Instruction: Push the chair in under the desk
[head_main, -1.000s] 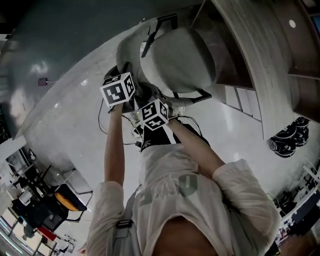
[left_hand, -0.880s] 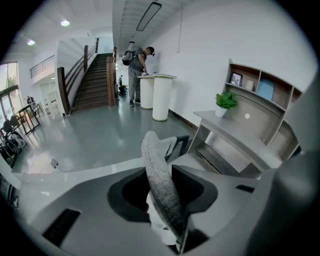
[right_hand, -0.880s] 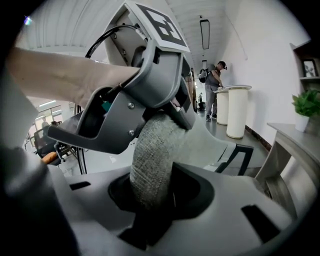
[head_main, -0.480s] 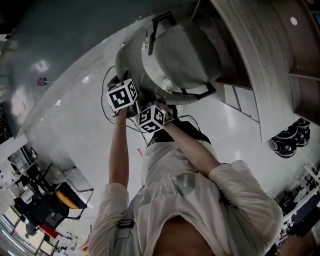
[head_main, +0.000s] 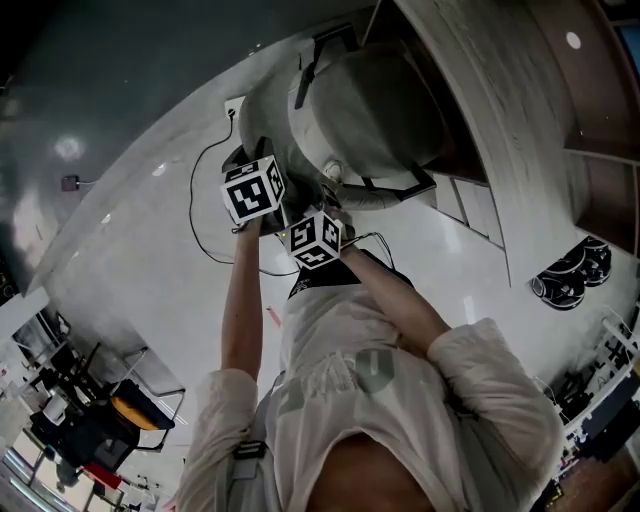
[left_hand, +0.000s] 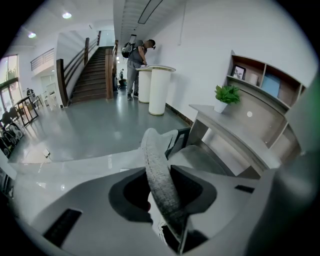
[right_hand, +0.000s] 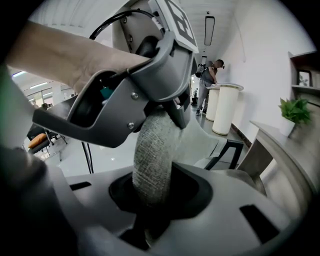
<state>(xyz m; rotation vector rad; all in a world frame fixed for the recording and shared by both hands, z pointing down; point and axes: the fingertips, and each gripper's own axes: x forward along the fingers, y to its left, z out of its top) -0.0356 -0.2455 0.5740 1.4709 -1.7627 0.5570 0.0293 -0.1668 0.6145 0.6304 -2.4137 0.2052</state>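
Pushing the chair (head_main: 365, 105) toward the desk (head_main: 500, 130) at far right, I should keep both grips level so it rolls straight and doesn't swivel. My left gripper (head_main: 258, 172) has just been closing its jaws on the padded backrest (left_hand: 161, 185) rim and pinches it. My right gripper (head_main: 322, 224) pinches the same rim just beside it. The chair's base and wheels are hidden beneath the seat. I cannot tell whether the armrest (head_main: 395, 187) will clear the desk's edge.
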